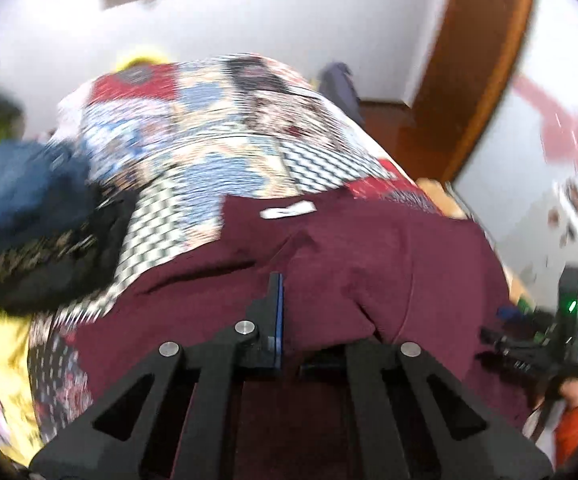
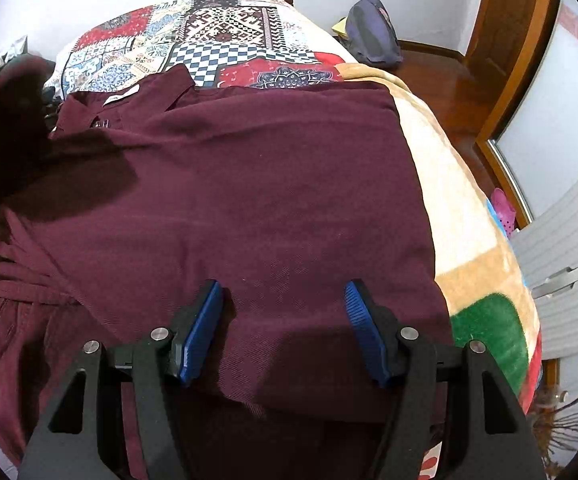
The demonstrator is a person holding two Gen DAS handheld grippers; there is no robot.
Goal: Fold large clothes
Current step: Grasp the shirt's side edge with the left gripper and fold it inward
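A large maroon shirt [image 2: 249, 184] with a white neck label [image 2: 121, 96] lies spread on a bed. In the left wrist view the shirt [image 1: 349, 256] drapes over my left gripper [image 1: 289, 320]; one blue-padded finger [image 1: 277, 312] shows and the other is hidden under the cloth, which is pinched and lifted. My right gripper [image 2: 283, 320] is open with its blue pads [image 2: 201, 332] wide apart, hovering just above the shirt's near hem. It also shows at the right edge of the left wrist view [image 1: 537, 352].
A patchwork bedspread [image 2: 225, 36] covers the bed, with a beige and green blanket [image 2: 469, 240] along its right side. A pile of blue and dark clothes [image 1: 29, 208] sits at the left. A dark bag [image 2: 373, 32] lies on the wooden floor near a door frame [image 2: 501, 60].
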